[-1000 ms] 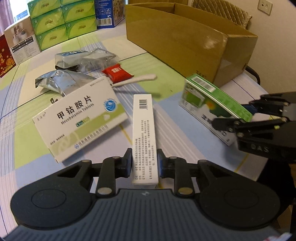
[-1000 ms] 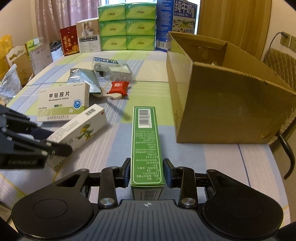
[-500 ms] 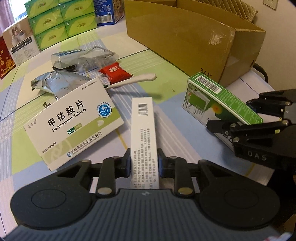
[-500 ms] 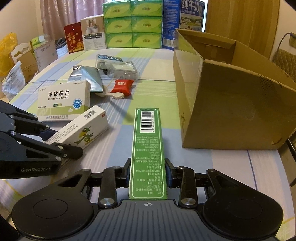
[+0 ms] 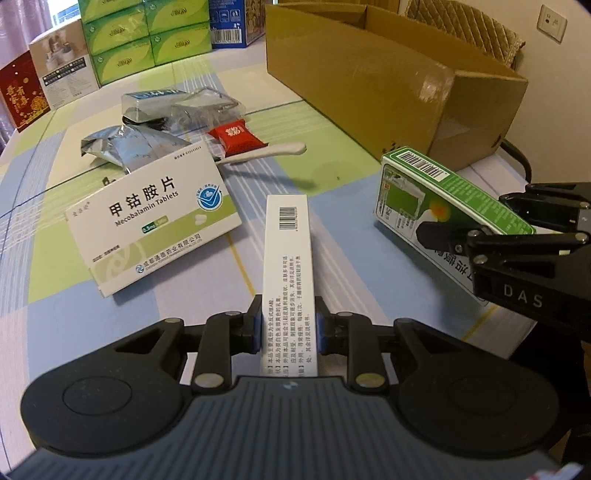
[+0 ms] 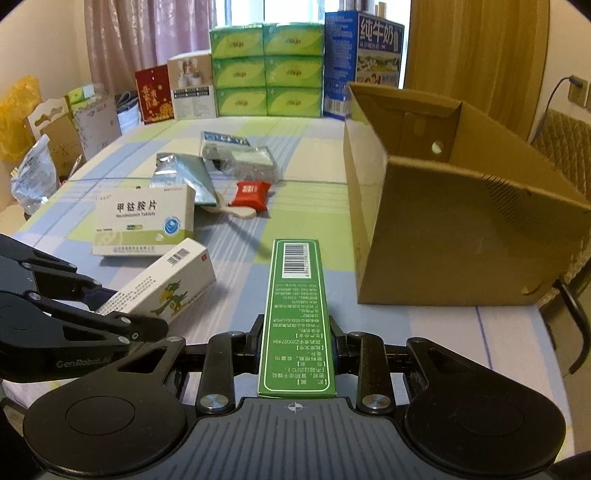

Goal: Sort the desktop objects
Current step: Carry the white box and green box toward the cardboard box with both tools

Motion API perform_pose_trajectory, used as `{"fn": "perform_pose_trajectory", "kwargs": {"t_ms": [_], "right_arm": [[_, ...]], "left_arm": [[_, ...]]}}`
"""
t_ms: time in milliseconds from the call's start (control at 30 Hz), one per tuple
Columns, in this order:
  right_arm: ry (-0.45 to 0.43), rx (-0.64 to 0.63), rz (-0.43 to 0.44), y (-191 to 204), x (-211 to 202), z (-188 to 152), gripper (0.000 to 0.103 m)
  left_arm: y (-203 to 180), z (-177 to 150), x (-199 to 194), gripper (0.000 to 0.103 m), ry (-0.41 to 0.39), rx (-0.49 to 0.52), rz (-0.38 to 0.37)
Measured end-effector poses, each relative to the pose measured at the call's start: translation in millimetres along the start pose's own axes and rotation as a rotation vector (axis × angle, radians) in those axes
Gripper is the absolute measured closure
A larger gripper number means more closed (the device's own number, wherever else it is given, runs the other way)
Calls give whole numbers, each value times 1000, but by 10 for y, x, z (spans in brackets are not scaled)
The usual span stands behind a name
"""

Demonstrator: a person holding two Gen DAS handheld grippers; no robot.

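Daylight comes from the window (image 6: pixel 295 11) behind the curtain (image 6: pixel 147 33), soft and even. My views bend at the dark fisheye corners. Silver packets (image 5: pixel 129 147) glint; faint shadows fall across the table (image 5: pixel 332 184). Focus is sharp.

White carton (image 5: pixel 287 273) and green carton (image 6: pixel 295 317) each held lengthwise, barcode up.
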State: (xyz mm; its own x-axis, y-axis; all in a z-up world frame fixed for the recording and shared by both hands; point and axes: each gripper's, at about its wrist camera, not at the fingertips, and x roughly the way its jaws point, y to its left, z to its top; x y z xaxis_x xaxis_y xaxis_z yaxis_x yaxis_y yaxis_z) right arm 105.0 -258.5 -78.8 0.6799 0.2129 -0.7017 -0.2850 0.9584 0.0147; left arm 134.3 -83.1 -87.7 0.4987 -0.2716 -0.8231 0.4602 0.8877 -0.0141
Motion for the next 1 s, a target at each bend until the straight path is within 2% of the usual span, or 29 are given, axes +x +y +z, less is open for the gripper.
{"fn": "perform_pose_trajectory", "kwargs": {"t_ms": [133,300,467,600,800,1000], "right_arm": [[-30,5,5,-5,-182,50,76],[-111,4,11,-6,-509,237,76],[-202,8,13,-116,-843,525,76],[-259,12,-23,-354,-1002,785,76],[-283,31,-115,-958,-941,1178,76],[-230,60,-137,-1493,-534,1334,76]], "left_arm": [[-51,45,-192,82,-29,-5,2],[-114,240,-506,82,-96,-20,-2],[-209,648,-780,82,-166,-6,-12],[-389,1040,-884,82,-207,27,-30],[-686,1687,-712,82,-220,46,-85],[-894,2167,-256,82,-194,43,-115]]}}
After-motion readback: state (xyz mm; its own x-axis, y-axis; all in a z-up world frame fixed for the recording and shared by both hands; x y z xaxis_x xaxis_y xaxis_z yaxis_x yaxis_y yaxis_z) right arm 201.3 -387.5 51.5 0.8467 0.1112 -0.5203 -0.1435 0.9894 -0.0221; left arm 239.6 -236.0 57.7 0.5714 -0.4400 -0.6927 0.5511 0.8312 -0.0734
